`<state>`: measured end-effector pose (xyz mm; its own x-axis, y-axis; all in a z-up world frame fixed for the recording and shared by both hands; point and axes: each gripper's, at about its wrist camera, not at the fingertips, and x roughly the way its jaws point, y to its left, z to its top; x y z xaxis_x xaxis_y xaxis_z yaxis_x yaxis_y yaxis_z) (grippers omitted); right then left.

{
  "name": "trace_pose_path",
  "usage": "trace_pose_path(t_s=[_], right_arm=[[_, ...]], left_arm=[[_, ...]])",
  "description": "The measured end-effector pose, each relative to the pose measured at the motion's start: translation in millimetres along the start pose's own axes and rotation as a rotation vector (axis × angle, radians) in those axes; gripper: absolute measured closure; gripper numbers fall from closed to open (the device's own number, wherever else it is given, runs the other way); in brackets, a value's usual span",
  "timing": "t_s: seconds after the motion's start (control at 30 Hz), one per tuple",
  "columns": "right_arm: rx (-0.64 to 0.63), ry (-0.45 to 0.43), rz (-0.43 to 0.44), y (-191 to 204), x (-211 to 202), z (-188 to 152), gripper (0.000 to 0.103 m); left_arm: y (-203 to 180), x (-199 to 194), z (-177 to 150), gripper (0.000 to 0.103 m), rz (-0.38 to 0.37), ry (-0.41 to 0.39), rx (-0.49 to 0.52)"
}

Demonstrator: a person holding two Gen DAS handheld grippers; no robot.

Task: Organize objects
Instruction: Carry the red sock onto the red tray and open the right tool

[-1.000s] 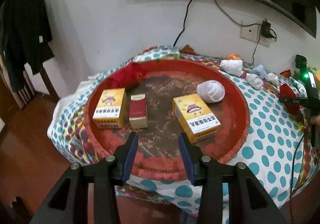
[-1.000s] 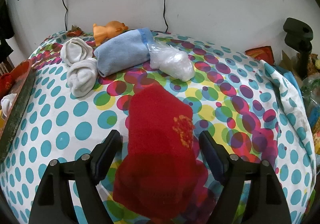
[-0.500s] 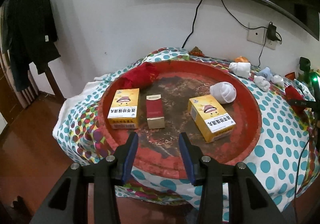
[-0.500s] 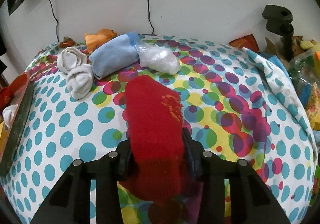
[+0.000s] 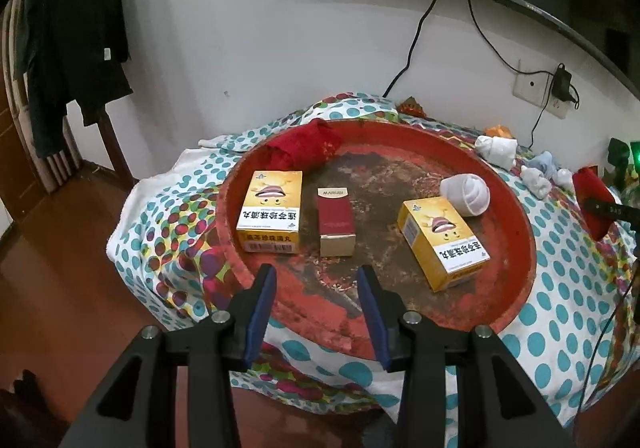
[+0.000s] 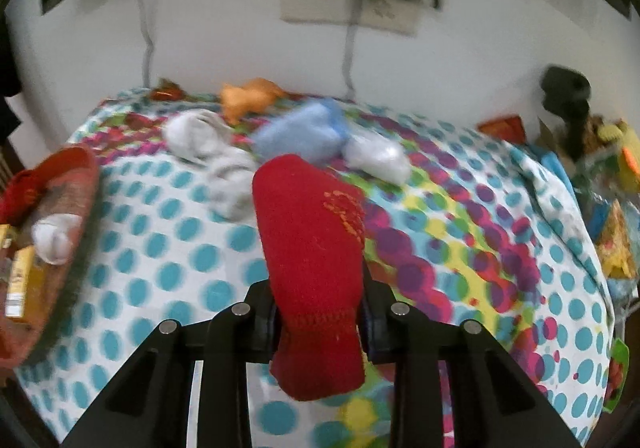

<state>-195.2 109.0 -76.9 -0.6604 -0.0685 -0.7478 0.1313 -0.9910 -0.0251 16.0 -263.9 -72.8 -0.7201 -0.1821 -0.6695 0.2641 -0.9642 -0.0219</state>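
My right gripper [image 6: 320,312] is shut on a red sock [image 6: 312,244] and holds it above the polka-dot tablecloth [image 6: 168,272]; the sock also shows at the far right of the left wrist view [image 5: 592,196]. My left gripper [image 5: 316,308] is open and empty, hovering before the near rim of a round red tray [image 5: 516,208]. The tray holds two yellow boxes [image 5: 272,216] [image 5: 444,240], a dark red box [image 5: 335,220], a rolled white sock [image 5: 466,194] and a red cloth [image 5: 304,146].
Behind the held sock lie white rolled socks [image 6: 216,156], a blue rolled cloth [image 6: 300,132], a clear plastic bag [image 6: 378,158] and an orange toy [image 6: 248,98]. A wall socket with cables [image 6: 352,4] is above. Clutter and a black stand [image 6: 568,104] sit at right. Clothes [image 5: 72,36] hang left.
My right gripper closed on the red sock and lifted it off the cloth. My left gripper drew back from the tray and stayed open.
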Motion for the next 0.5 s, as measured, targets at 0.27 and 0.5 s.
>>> trace_pose_path(t_s=[0.27, 0.5], right_arm=[[-0.107, -0.018, 0.203, 100.2, -18.5, 20.4, 0.074], [-0.208, 0.013, 0.323, 188.4, -14.9, 24.4, 0.074]], left_arm=[[5.4, 1.0, 1.4, 0.06, -0.014, 0.007, -0.03], [12.4, 2.0, 2.3, 0.06, -0.014, 0.012, -0.047]])
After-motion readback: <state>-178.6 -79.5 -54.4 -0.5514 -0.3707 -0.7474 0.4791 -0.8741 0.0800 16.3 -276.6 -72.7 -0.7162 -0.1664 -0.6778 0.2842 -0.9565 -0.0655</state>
